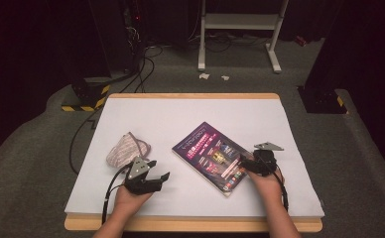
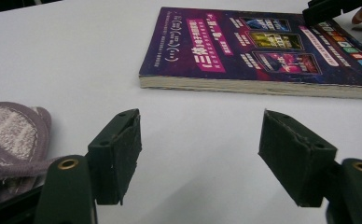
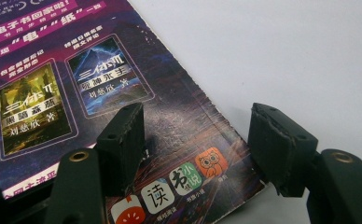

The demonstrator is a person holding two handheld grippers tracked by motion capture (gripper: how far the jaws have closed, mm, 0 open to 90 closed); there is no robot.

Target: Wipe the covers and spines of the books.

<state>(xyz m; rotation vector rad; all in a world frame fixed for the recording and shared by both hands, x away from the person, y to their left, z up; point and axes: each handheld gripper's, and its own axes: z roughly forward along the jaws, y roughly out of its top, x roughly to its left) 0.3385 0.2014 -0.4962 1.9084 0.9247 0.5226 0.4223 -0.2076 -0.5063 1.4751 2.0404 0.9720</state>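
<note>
Purple and glossy, the book (image 1: 214, 156) lies flat on the white table cover (image 1: 190, 116), right of centre and turned at a slant, its cover of small panels and bright lettering facing up. The right gripper (image 1: 248, 164) sits at the book's near right edge, and in the right gripper view its jaws are spread wide: one black pad (image 3: 123, 144) hangs over the printed cover, close above the row of little app icons, while the other pad (image 3: 279, 147) stands out past the book's worn edge, over bare white cover. So the edge runs between the two pads, nothing pinched; whether the inner pad actually touches the cover, I cannot tell. Over on the other side, the left gripper (image 1: 157, 171) is released too, jaws well apart and empty, pointing across open white surface toward the book's page edge, which lies near but clear of it. Just beside that gripper, a crumpled grey striped cloth (image 1: 127, 148) rests on the cover, close against the gripper's body in the left gripper view.
</note>
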